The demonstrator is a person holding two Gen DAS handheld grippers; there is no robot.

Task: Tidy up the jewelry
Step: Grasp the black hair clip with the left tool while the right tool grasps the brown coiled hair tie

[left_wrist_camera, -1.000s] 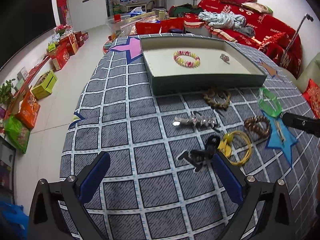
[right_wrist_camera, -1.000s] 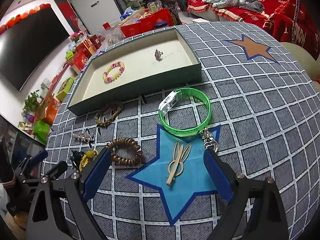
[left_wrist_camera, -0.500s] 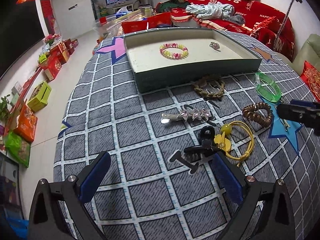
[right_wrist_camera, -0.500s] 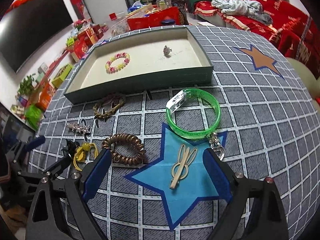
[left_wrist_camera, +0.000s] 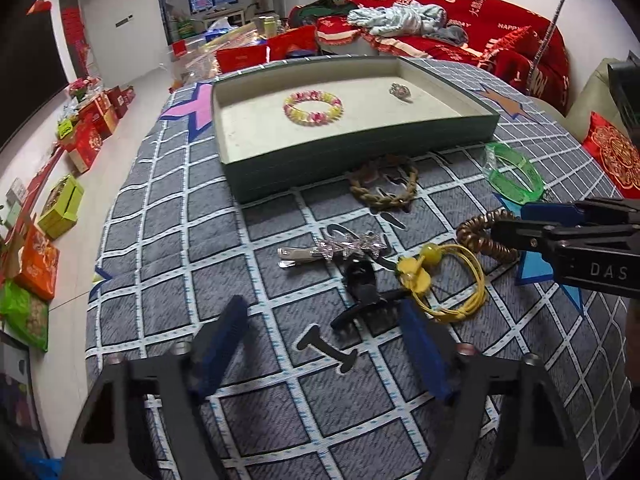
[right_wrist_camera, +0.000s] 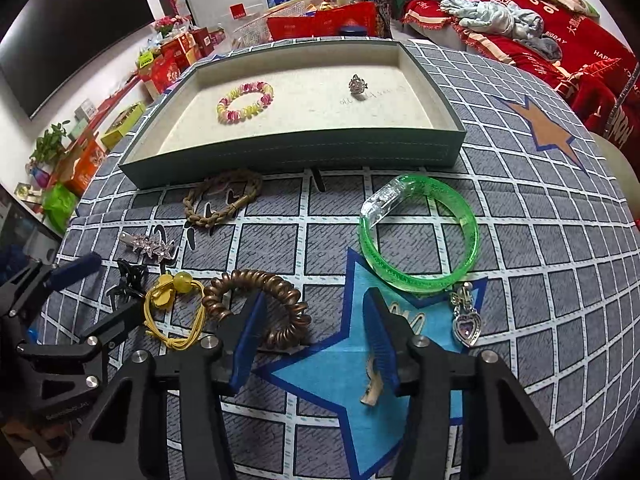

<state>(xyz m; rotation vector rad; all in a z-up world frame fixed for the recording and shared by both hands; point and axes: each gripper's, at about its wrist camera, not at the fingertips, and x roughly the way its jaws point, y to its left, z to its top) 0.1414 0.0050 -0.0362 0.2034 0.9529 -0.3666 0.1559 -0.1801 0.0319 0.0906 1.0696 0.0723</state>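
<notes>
A green tray (left_wrist_camera: 360, 148) (right_wrist_camera: 288, 156) holds a pink-yellow bead bracelet (left_wrist_camera: 313, 107) (right_wrist_camera: 245, 102) and a small ring (left_wrist_camera: 400, 91) (right_wrist_camera: 357, 85). Loose on the checked cloth lie a braided bracelet (left_wrist_camera: 384, 188) (right_wrist_camera: 222, 198), sparkly clip (left_wrist_camera: 332, 246) (right_wrist_camera: 150, 245), black claw clip (left_wrist_camera: 362, 292) (right_wrist_camera: 128, 278), yellow hair tie (left_wrist_camera: 448, 280) (right_wrist_camera: 174, 308), brown coil tie (left_wrist_camera: 482, 236) (right_wrist_camera: 258, 306), green bangle (left_wrist_camera: 514, 174) (right_wrist_camera: 418, 236), heart pendant (right_wrist_camera: 466, 324) and wooden hairpin (right_wrist_camera: 374, 384). My left gripper (left_wrist_camera: 324, 348) is open, near the claw clip. My right gripper (right_wrist_camera: 316, 344) is open over the blue star, beside the coil tie.
A red sofa (left_wrist_camera: 460, 40) with cushions and clothes stands behind the table. Boxes and bags (left_wrist_camera: 52, 208) line the floor on the left. The right gripper's body (left_wrist_camera: 580, 248) reaches in from the right in the left wrist view.
Both grippers have moved forward and lower towards the jewelry. The left now sits close to the black claw clip; the right is close over the coil tie and hairpin. Nothing was picked up.
</notes>
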